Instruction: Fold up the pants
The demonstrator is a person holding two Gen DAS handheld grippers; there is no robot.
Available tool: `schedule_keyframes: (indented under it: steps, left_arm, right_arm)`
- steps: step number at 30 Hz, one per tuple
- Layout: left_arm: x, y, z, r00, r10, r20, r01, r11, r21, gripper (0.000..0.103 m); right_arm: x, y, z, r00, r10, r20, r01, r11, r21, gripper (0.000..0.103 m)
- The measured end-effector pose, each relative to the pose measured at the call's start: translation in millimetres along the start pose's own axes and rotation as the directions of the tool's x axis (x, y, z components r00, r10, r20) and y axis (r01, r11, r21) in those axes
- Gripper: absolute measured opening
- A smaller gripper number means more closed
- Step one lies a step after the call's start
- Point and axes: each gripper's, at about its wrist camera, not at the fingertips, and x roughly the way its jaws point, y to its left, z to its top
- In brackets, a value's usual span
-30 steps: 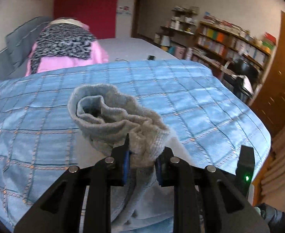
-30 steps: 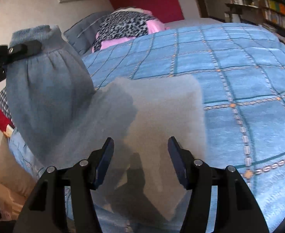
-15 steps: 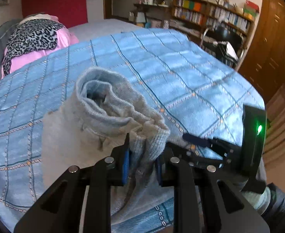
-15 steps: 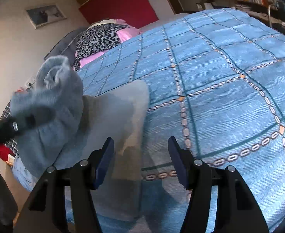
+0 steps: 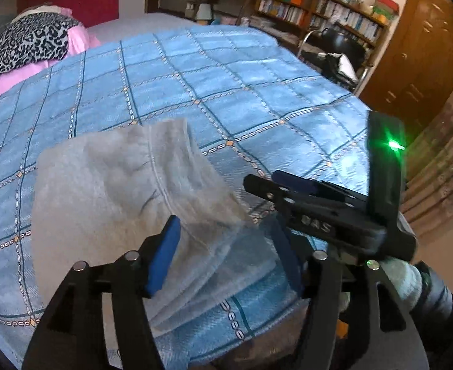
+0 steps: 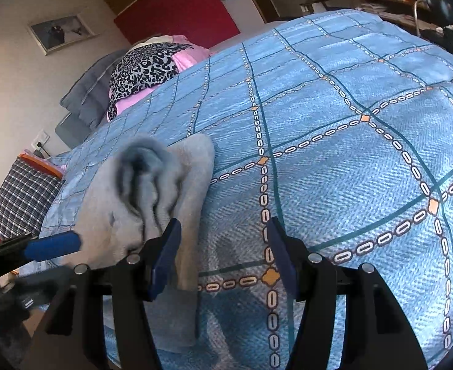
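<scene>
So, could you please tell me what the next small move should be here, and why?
Probably draw the left tongs back: they are open, and the gray pants lie folded on the blue bedspread. The right tongs are open too.

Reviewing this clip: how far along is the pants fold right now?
Done: the grey pants lie doubled over on the blue bedspread, waistband on top. In hand: nothing; the left gripper is open above the pants, and the right gripper is open beside them over bare bedspread. Left: the top layer looks bunched in the right wrist view, so probably smoothing or another fold.
</scene>
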Motion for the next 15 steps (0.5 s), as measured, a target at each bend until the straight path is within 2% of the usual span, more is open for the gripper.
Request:
schedule_keyframes:
  steps: [6, 10, 12, 15]
  left_arm:
    - [-14, 33, -11, 0.999, 0.050, -0.004, -0.051, 0.997, -0.058, 0.063]
    - [-16, 66, -21, 0.996, 0.083, -0.023, -0.085, 0.987, -0.136, 0.063]
    - [-16, 75, -26, 0.995, 0.097, -0.025, -0.100, 0.984, -0.151, 0.063]
    - [-17, 86, -29, 0.992, 0.123, -0.015, -0.124, 0.978, -0.165, 0.063]
  right_arm:
    - [-5, 6, 3, 1.000, 0.019, 0.009, -0.019, 1.000, -0.008, 0.058]
    - [-13, 20, 5, 0.995, 0.101, 0.012, -0.101, 0.995, -0.022, 0.058]
    - [-13, 29, 6, 0.987, 0.161, -0.005, -0.161, 0.987, -0.019, 0.058]
    - [-7, 40, 2, 0.977, 0.209, -0.051, -0.210, 0.977, -0.024, 0.058]
